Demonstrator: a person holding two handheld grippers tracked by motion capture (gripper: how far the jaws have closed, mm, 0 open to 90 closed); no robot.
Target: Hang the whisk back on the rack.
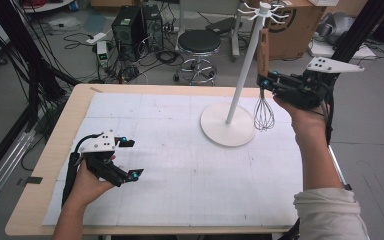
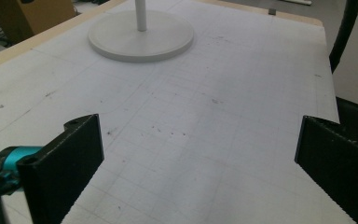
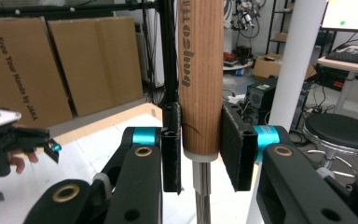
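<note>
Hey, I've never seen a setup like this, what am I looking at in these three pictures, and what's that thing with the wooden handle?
A person works at a table, holding a hand-operated two-jaw gripper in each hand. The high view looks down from above the person's side. The other two come from cameras riding on the grippers, looking along their black jaws.

On the white mat stands a white hook stand: a round base, a pole and a ring of hooks at the top.

The right gripper is shut on a whisk, clamping the lower end of its wooden handle, lifted off the mat beside the pole with the wire loops hanging down. The left gripper is open, with nothing between its jaws, low over the mat.
</note>
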